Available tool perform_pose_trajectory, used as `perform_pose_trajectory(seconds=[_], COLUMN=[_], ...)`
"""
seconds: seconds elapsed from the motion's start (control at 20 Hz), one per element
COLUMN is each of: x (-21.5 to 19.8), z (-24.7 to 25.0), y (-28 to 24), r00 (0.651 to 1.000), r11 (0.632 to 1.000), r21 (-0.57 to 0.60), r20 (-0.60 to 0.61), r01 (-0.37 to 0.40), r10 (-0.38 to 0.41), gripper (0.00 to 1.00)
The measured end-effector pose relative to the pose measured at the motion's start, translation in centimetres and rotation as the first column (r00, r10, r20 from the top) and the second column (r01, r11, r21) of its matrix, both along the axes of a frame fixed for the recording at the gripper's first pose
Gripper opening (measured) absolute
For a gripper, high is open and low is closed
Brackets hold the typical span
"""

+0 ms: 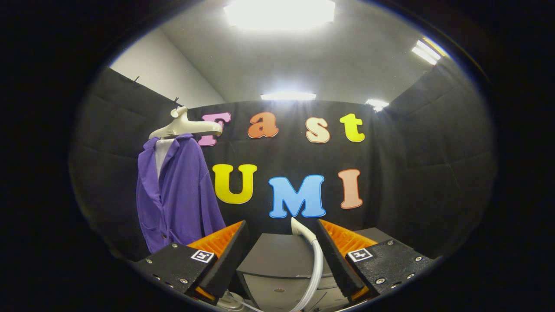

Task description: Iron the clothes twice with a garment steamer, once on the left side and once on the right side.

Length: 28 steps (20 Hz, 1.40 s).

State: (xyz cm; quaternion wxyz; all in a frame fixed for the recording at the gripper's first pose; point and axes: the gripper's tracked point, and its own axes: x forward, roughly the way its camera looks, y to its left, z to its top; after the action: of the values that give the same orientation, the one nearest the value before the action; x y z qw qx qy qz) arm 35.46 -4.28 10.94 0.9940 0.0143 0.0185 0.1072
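Gripper (282,229) faced forward, roughly level, tilted a bit upward so the ceiling showed above. Both fingers (225,255) rose from the bottom of the view and angled apart, tips spread wide, gap between them clear. Jaws stood open, nothing pressed between the pads. Ridged inner faces showed on each finger, turned inward toward the gap. Square marker tags sat on the two finger bases, screws visible on both mounting blocks. Left and right fingers looked about even in height, no twist seen. No hand or sleeve visible.
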Motion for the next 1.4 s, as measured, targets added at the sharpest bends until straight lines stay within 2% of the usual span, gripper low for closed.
perform_pose_trajectory(seconds=[0.3,0.6,0.75,0.95,1.1,1.4], x=[8.6,17.0,20.5,24.8,27.5,31.0], z=[-1.5,-3.2,-4.6,-8.2,-11.2,-14.9], y=[-0.5,-3.4,-4.2,-4.0,-3.7,-2.5], r00=[0.993,0.982,0.968,0.926,0.878,0.803], r11=[0.998,0.998,0.993,0.977,0.963,0.925], r21=[0.025,0.046,0.111,0.212,0.271,0.379], r20=[-0.103,-0.181,-0.243,-0.366,-0.460,-0.556], r01=[-0.060,-0.036,-0.031,-0.020,-0.003,0.015], r10=[0.063,0.044,0.058,0.098,0.132,0.215], gripper=[0.95,0.95,0.95,0.94,0.95,0.95])
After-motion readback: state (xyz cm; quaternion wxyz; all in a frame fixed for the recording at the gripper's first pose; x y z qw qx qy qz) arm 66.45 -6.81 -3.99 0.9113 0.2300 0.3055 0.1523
